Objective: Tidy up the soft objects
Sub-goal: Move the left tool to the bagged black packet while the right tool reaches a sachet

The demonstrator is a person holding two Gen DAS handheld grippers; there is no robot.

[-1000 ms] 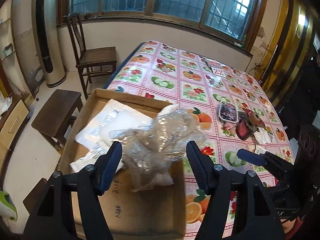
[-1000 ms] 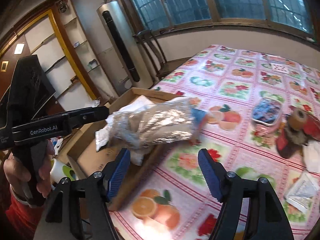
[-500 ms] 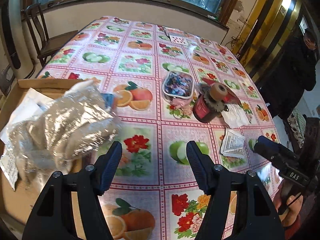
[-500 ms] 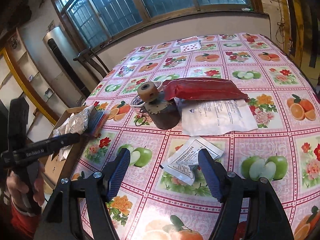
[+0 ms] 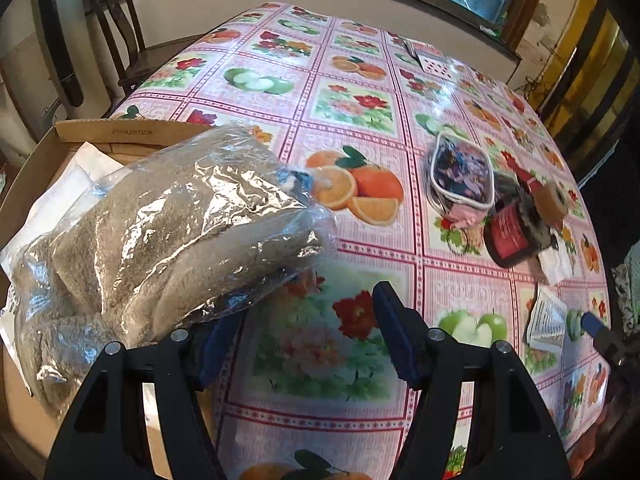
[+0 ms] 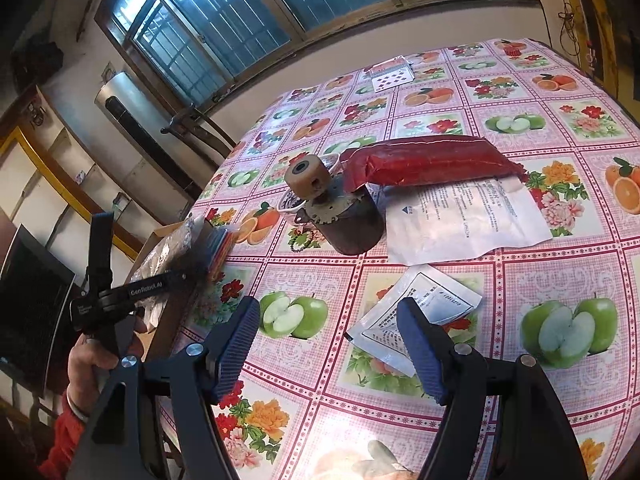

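Left gripper: jaws spread wide, nothing between them, hovering over the fruit-print tablecloth. Its left finger is partly hidden behind the lower edge of the bagged beige plush item; contact can't be confirmed. That plush sits in a clear crinkled plastic bag, lying across the rim of the cardboard box at the table's left edge, one end hanging over onto the tablecloth. Under it in the box: a white flat packet.

Right gripper: jaws also wide apart, empty, above the table just in front of a small white sachet with printed text, lying flat near an apple print. Beyond it, a larger white printed pouch flat on the cloth, and a long red padded package resting with one end propped on a dark cylindrical can and the other overlapping the white pouch. A tan roll sits on top of the can. A small patterned pouch with white trim lies just behind the can. Playing cards at the far end of the table.

In the right wrist view the left gripper's handle is held by a person's hand, red sleeve below it, beside the box. Wooden chair beyond the table's left corner; windows along the back wall.
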